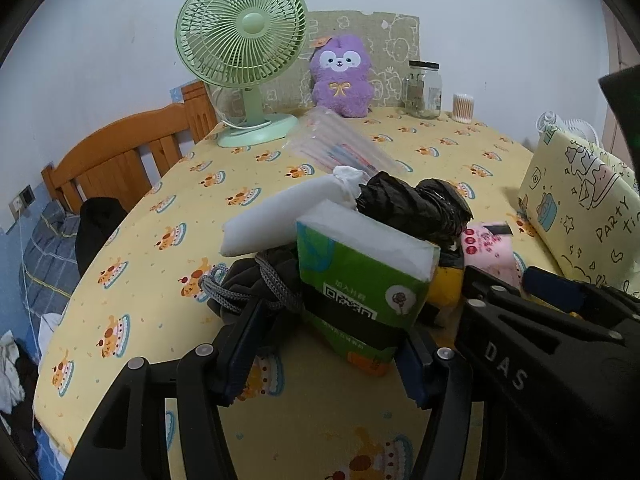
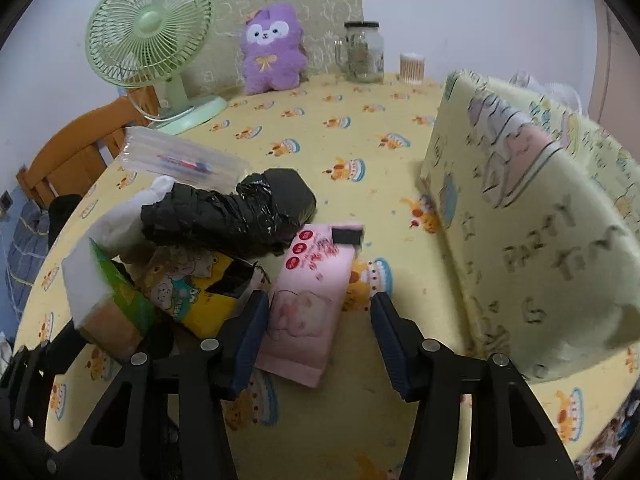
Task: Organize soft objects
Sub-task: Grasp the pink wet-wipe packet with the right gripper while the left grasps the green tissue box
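Observation:
A heap of soft things lies on the yellow cake-print cover (image 1: 160, 184). My left gripper (image 1: 326, 356) is shut on a green tissue pack (image 1: 360, 280), which stands tilted between its fingers; a dark cloth with a grey cord (image 1: 256, 280) bunches against the left finger. Behind are a white bundle (image 1: 280, 216) and a black plastic-wrapped bundle (image 2: 228, 212). My right gripper (image 2: 320, 340) stands open around a pink tissue pack (image 2: 308, 300): the left pad touches its edge, the right pad is apart from it. A yellow cartoon pack (image 2: 188, 284) lies between the two tissue packs.
At the back stand a green fan (image 1: 240, 40), a purple plush (image 1: 340, 76), a glass jar (image 1: 424, 88) and a cotton-swab tub (image 1: 463, 107). A clear bag with pens (image 2: 180, 156) lies behind the heap. A pale "party time" cushion (image 2: 532, 232) rises on the right. A wooden rail (image 1: 120, 152) borders the left.

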Demonstrator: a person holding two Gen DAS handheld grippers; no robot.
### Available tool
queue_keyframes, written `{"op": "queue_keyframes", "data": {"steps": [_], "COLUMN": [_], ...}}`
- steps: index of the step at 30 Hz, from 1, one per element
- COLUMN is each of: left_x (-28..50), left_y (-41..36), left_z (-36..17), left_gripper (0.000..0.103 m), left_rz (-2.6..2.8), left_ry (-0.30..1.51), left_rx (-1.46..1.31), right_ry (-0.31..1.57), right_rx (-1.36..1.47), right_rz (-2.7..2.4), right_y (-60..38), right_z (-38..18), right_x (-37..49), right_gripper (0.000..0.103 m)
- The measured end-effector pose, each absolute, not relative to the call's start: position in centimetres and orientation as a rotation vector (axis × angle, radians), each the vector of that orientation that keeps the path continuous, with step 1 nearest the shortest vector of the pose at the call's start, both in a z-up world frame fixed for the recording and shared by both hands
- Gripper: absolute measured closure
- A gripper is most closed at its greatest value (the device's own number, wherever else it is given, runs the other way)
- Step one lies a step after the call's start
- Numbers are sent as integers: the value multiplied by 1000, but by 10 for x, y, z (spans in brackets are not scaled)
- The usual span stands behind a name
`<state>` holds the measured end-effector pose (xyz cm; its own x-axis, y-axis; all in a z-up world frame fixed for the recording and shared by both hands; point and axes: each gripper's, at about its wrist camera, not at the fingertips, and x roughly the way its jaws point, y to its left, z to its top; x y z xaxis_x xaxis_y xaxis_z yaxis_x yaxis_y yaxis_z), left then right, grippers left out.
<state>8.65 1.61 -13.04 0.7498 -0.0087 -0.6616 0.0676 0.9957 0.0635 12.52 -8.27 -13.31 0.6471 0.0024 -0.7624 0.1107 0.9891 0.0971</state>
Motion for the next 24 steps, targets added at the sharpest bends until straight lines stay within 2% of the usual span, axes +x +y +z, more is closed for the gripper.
{"op": "queue_keyframes", "data": {"steps": [3,5,8,12,18,20,21,23,24], "left_x": [87,86,84,76,65,63,64,66,66], "left_y": [15,12,8,7,3,0,0,1,2], "left_z": [-133,-134,-135,-131,-122,-121,-121,-121,-121], "left_gripper": [37,34,34,35,45,66,66,77,78], "left_rz": [-38,-28,-14,7,-27,-31,-37,-36,-41], "left_ry": [725,729,734,730,707,702,703,709,713], "left_rx": [101,117,140,143,119,116,111,96,89], "right_ry": [856,854,854,855,821,813,809,807,806], "right_rx": [121,100,86,93,116,118,118,122,121], "right_rz": [-44,-11,31,60,87,79,77,79,83], "right_y": [-78,-74,-70,-72,-78,-80,-81,-83,-83], "right_z": [-135,-135,-136,-135,-124,-121,-120,-118,-117], "right_x": [127,126,122,116,103,101,99,97,96], "right_gripper": [56,70,87,90,90,90,90,90,90]}}
